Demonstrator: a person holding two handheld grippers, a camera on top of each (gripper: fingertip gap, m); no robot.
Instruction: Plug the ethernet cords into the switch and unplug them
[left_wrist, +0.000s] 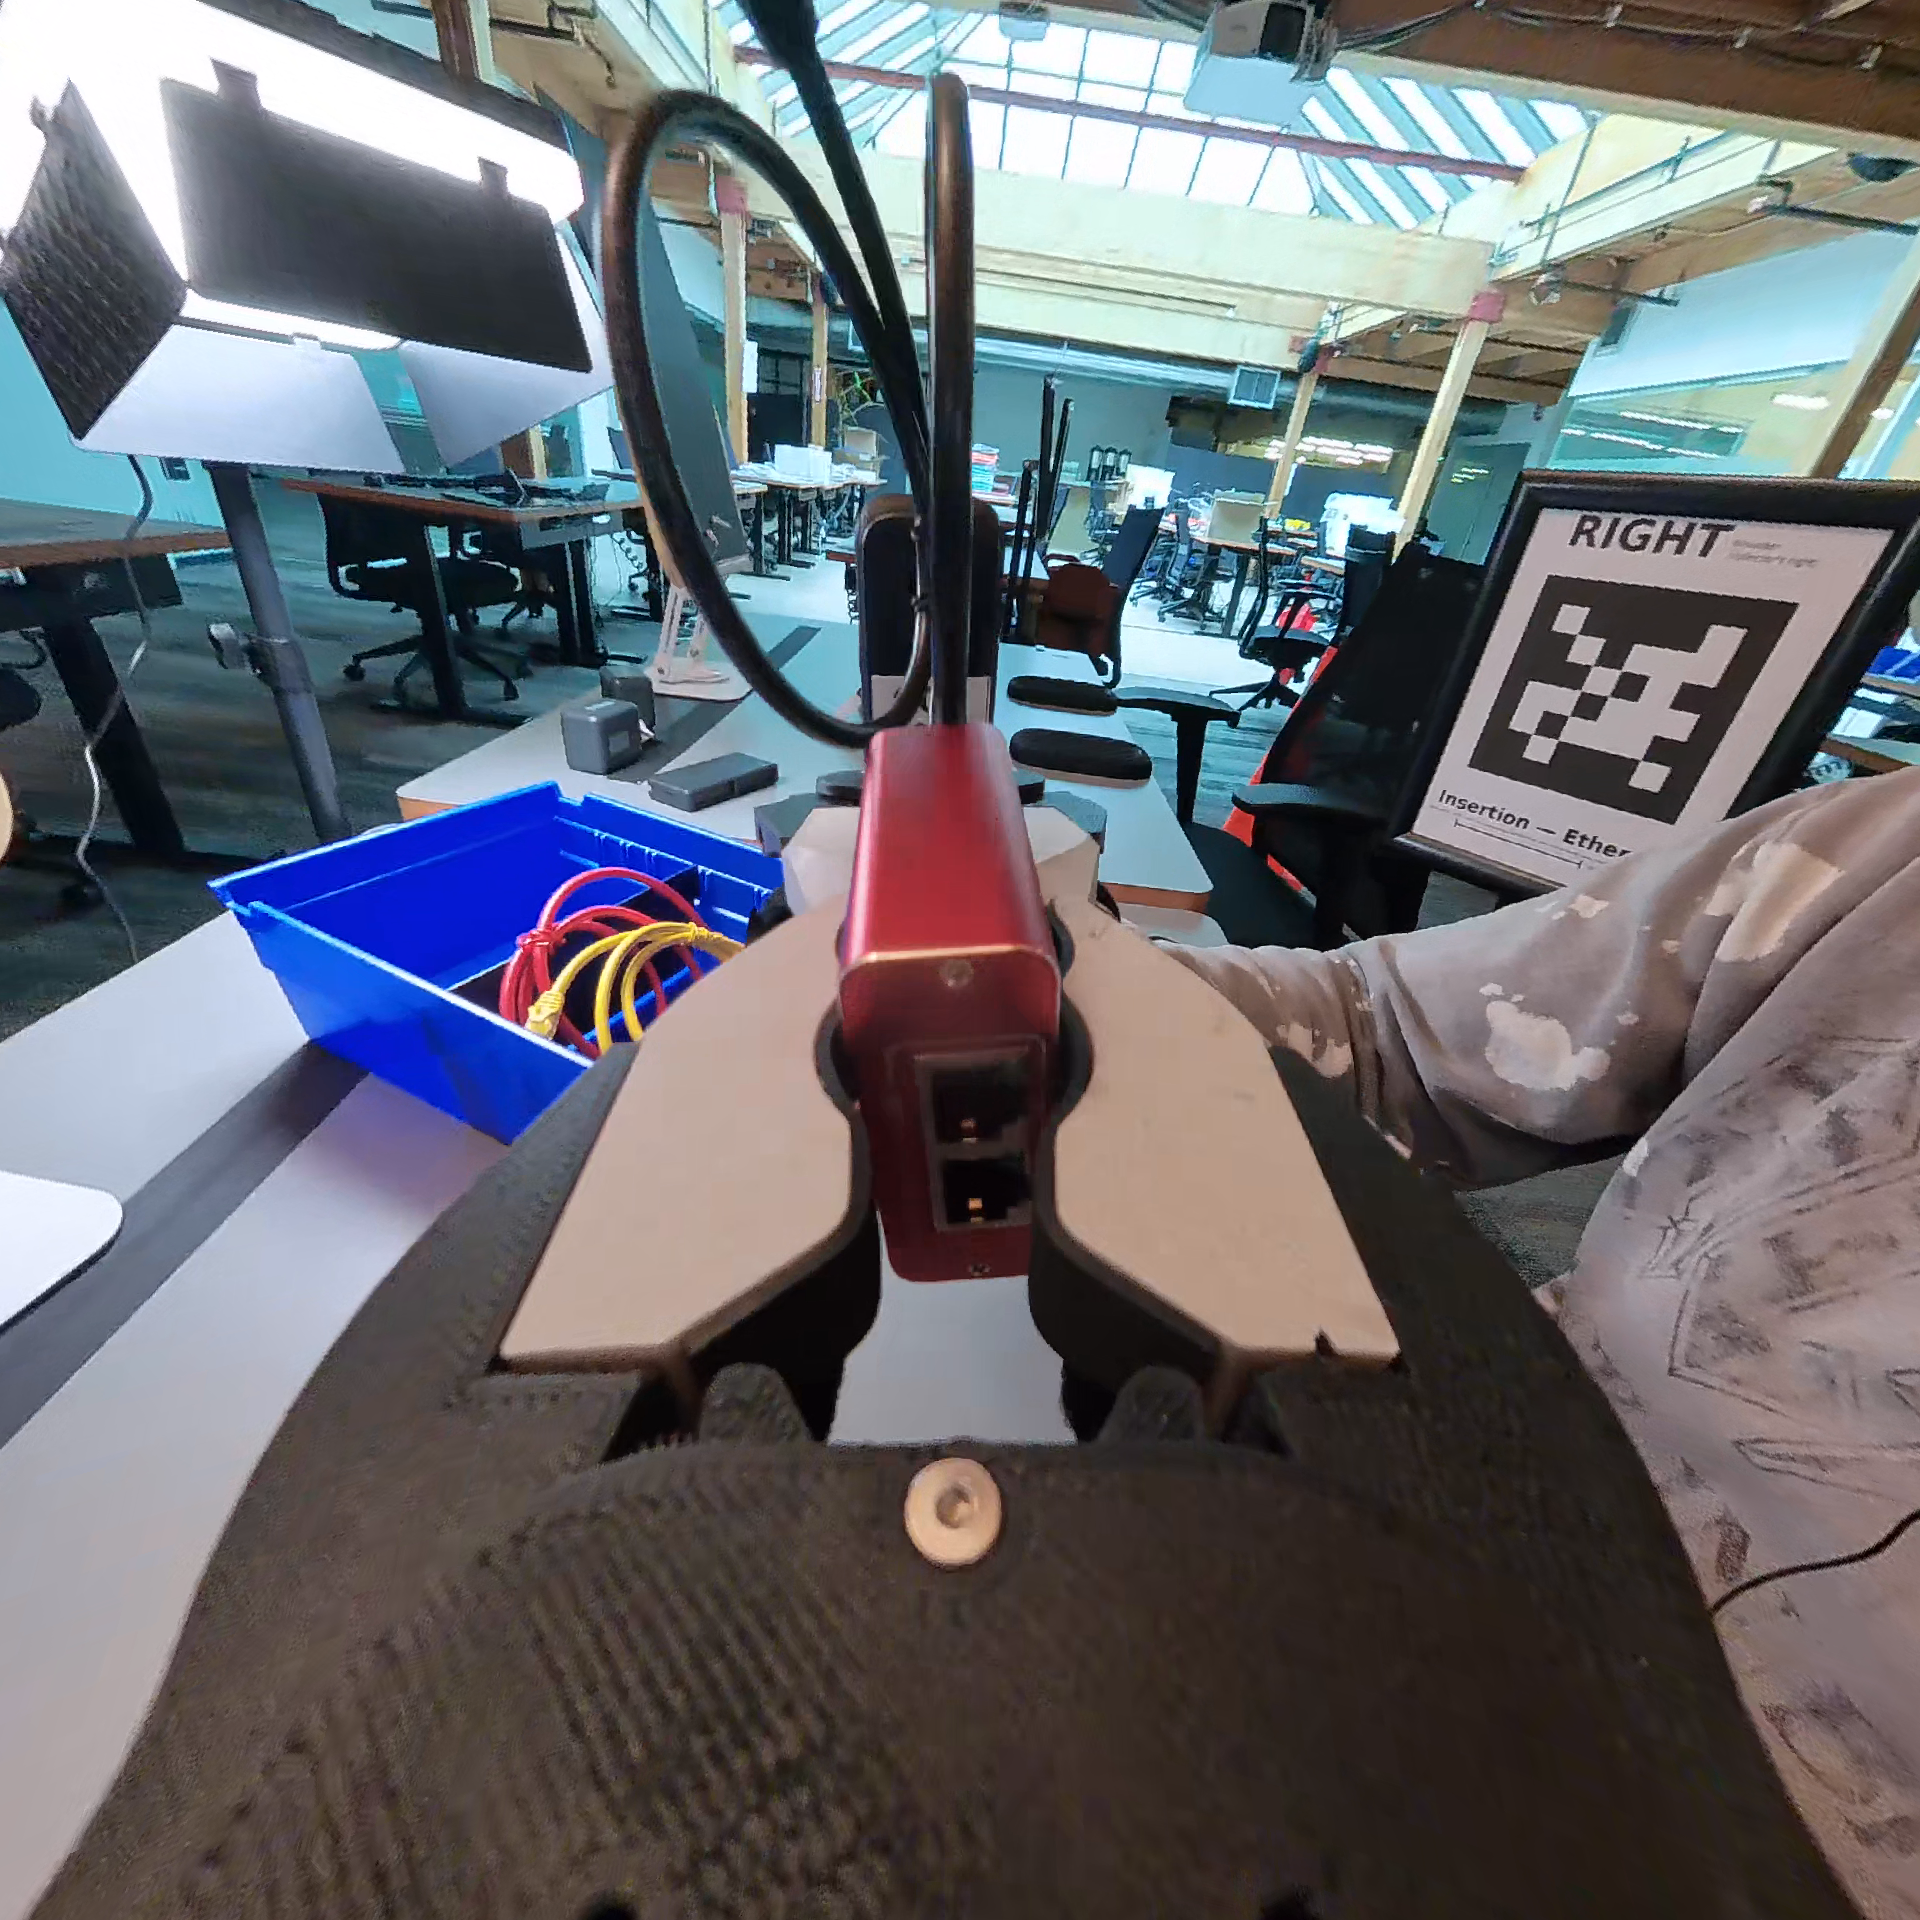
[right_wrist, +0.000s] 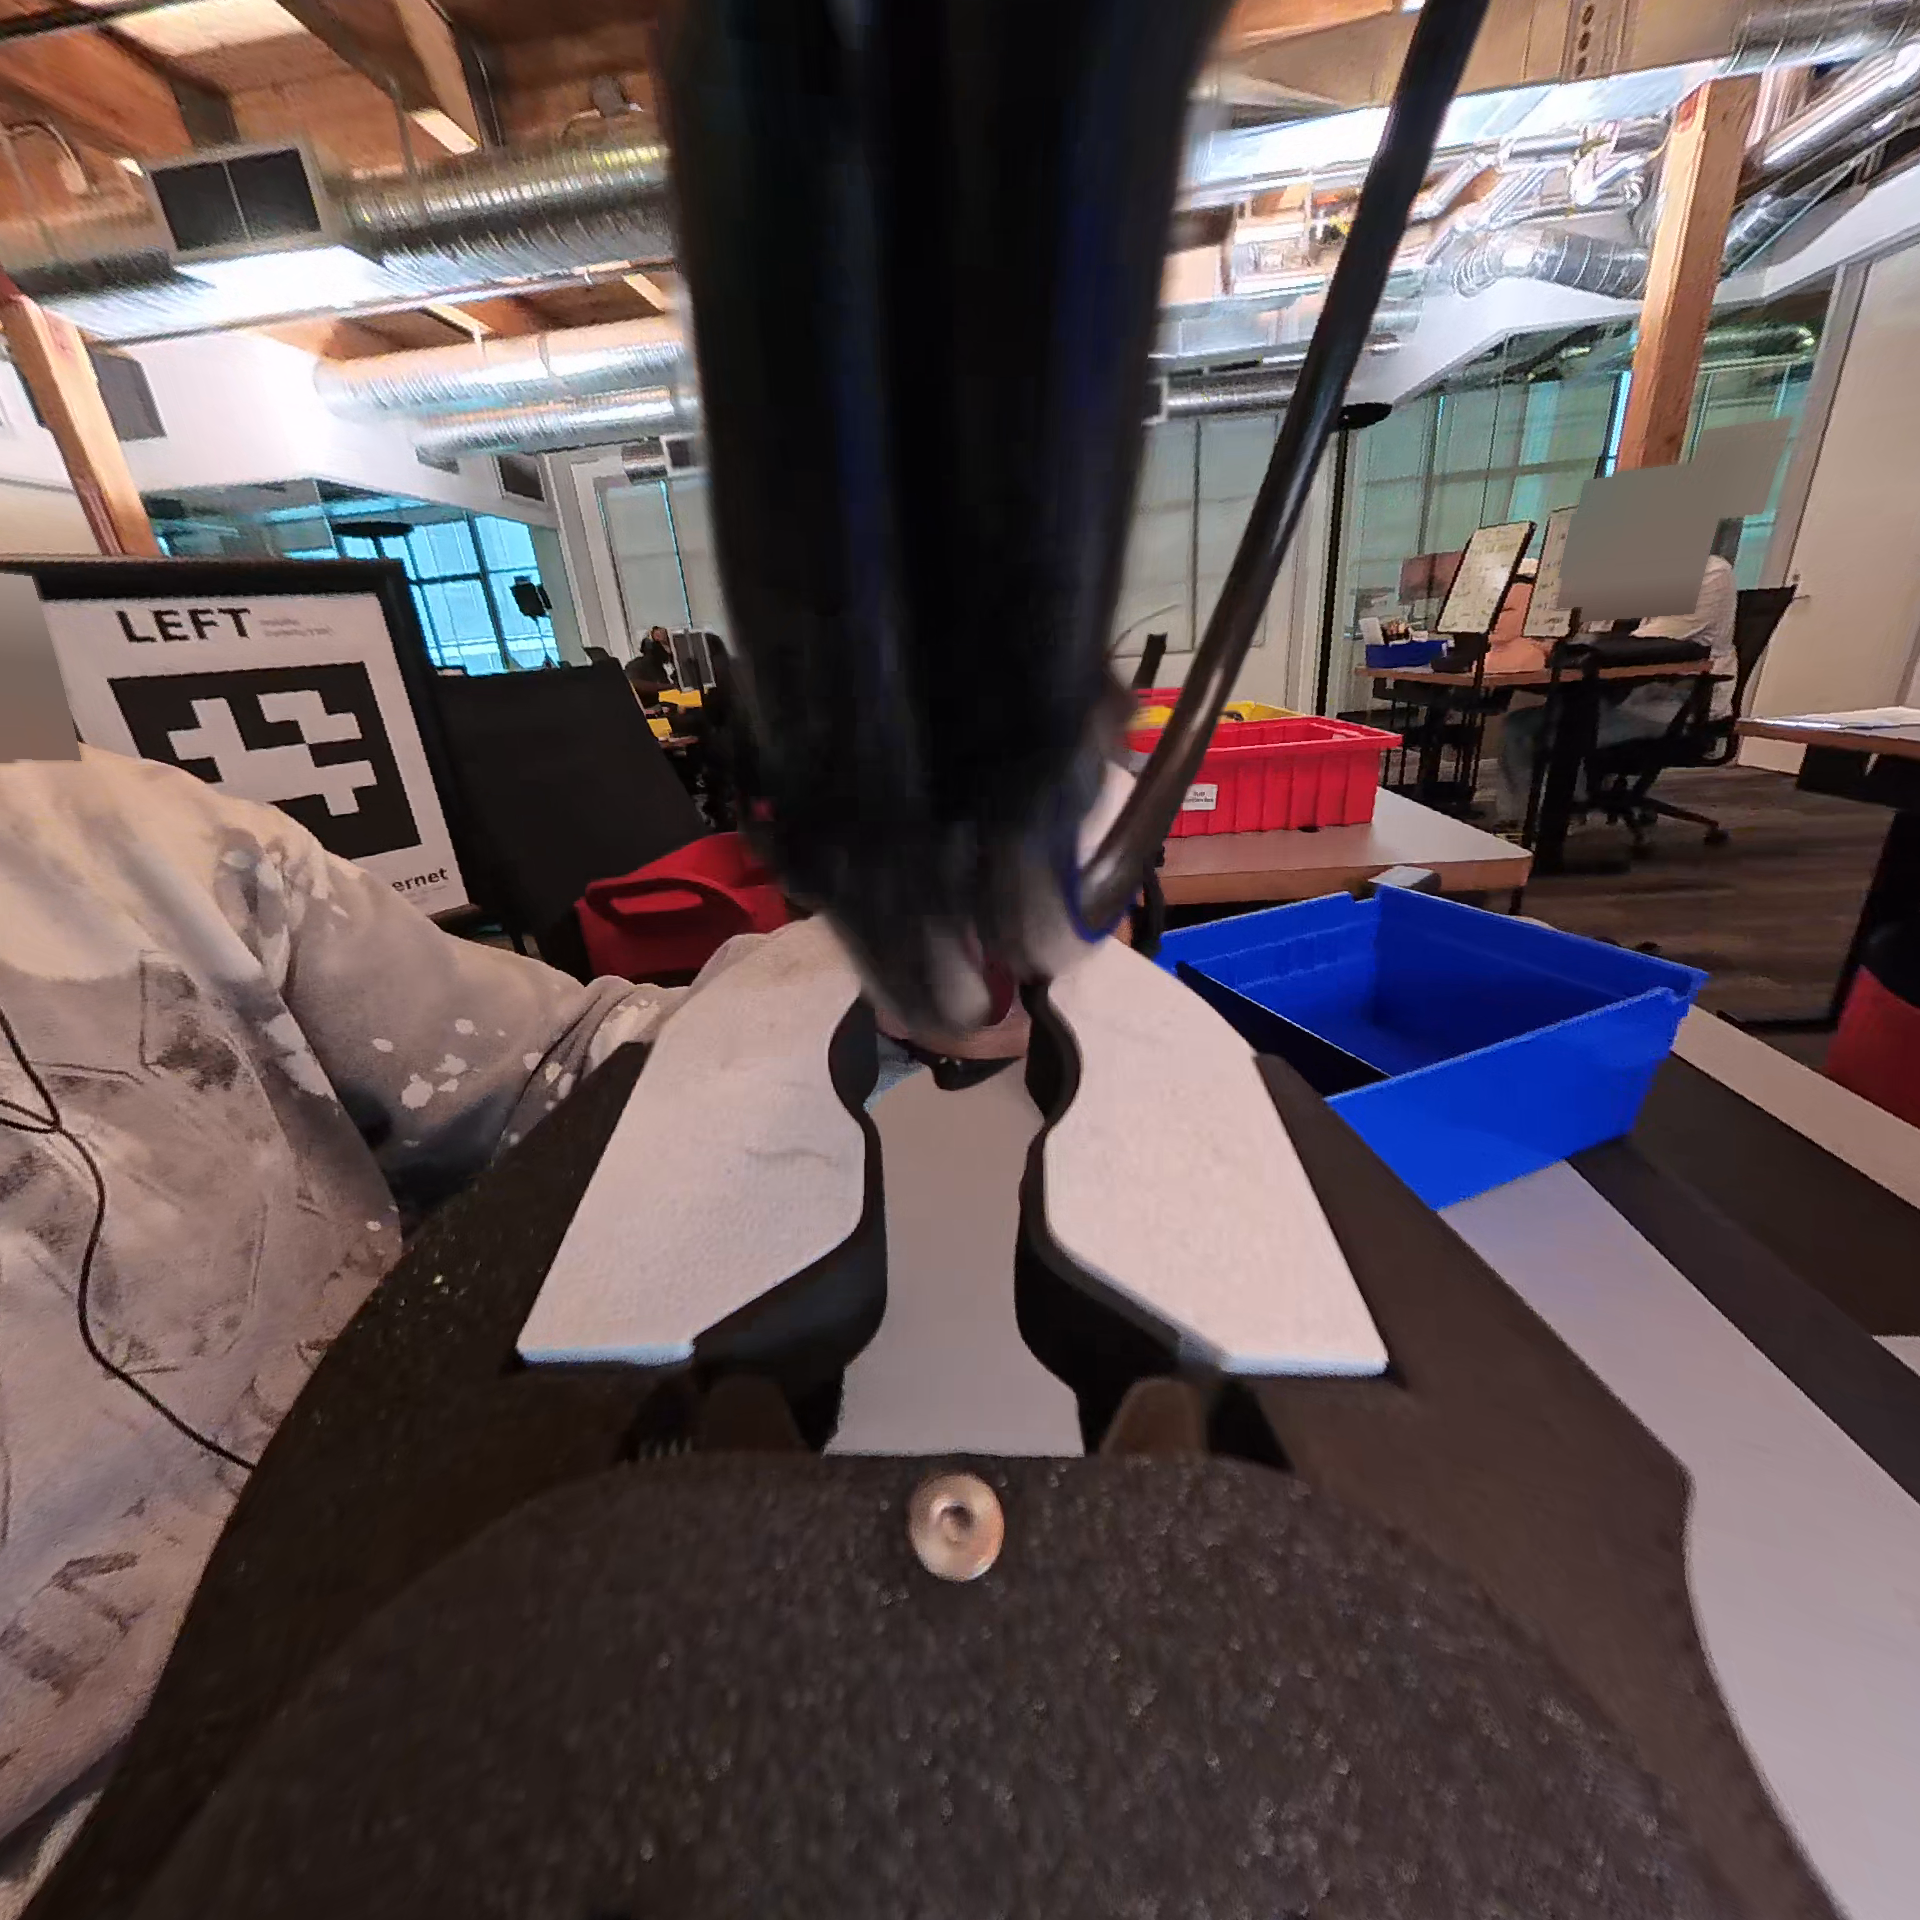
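Observation:
My left gripper (left_wrist: 951, 935) is shut on a red metal switch (left_wrist: 940, 883), held level, with two empty ports (left_wrist: 979, 1143) facing the camera. Black cords (left_wrist: 644, 416) leave its far end and loop upward. My right gripper (right_wrist: 956, 987) is closed on a black cord (right_wrist: 914, 520) at the switch's far end, where a bit of red (right_wrist: 992, 987) shows; the grip point is blurred. Its fingertips (left_wrist: 816, 857) show behind the switch in the left wrist view. Red (left_wrist: 582, 914) and yellow (left_wrist: 623, 956) ethernet cords lie coiled in a blue bin (left_wrist: 343, 935).
The blue bin (right_wrist: 1507, 1091) stands on a white table (left_wrist: 156, 1039) beside both grippers. Framed marker signs stand at the sides (left_wrist: 1631, 696) (right_wrist: 260, 727). A person's grey patterned sleeve (left_wrist: 1455, 1039) reaches in. A red bin (right_wrist: 1268, 779) sits on a far desk.

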